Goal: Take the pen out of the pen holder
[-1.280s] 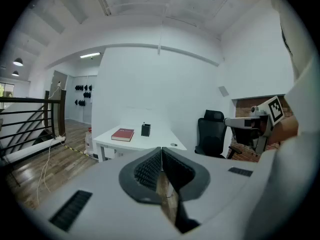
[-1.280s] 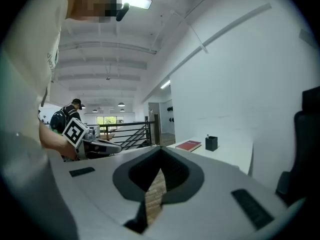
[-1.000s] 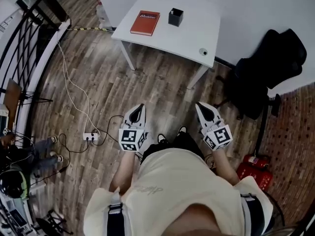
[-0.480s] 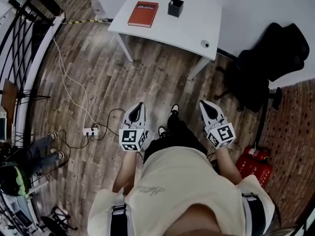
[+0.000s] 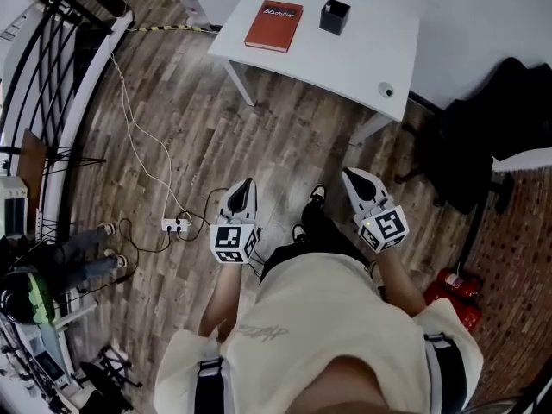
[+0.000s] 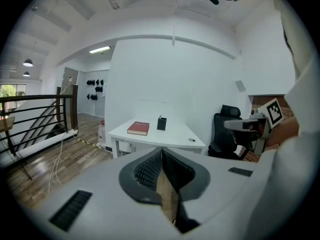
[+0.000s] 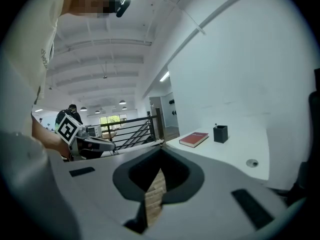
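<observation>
Pen stood upright in the holder on the table, well ahead of both grippers. Left gripper and right gripper had their jaws together on nothing. The right looked nearer and more squarely in line.

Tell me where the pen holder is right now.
In the head view, the black pen holder stands on the white table near the picture's top edge, just right of the red book.
</observation>
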The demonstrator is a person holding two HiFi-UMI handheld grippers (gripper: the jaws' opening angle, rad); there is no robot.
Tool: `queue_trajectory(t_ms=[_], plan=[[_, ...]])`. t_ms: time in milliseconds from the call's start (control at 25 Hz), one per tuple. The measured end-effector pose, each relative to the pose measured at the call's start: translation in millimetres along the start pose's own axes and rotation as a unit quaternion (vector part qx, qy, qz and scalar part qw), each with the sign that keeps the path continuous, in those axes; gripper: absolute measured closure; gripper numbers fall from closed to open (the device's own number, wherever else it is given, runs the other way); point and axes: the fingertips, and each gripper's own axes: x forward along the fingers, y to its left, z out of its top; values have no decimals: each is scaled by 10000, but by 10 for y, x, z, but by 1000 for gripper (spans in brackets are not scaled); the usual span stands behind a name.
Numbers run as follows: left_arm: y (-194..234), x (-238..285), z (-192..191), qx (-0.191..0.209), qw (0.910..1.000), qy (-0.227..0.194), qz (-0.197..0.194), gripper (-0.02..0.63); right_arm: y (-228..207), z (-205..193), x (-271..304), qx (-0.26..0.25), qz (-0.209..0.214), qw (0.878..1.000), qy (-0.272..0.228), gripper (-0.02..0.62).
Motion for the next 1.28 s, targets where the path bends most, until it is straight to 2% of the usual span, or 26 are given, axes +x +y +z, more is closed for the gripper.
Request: queue_trajectory(t_ms=[160, 400, 720, 880, 1120, 1280], plan=[[52, 338, 255, 187, 9998, -46, -2, 588, -354, 144, 223, 80, -92, 9998, -136, 588], [22, 915, 698, 258, 9992, -294, -11, 588, -869, 325, 466, -67, -73, 9997, -233, 588], [-162, 1493, 986, 368, 9981, -286, -402, 588, -1294, 390, 793, 127, -159, 9997, -115, 588], [-177, 1690, 969, 368, 9975, -63, -604, 588, -1550, 279, 773, 481, -448, 9978, 35, 588], [-13, 2120, 900, 333, 9947, 79, -975, 588, -1728, 52, 887, 654, -863, 9934, 368, 588], [153, 2525, 1093, 357, 9906, -30, -1320, 588, -1896, 199, 1078, 711, -1289, 9884, 366, 588]])
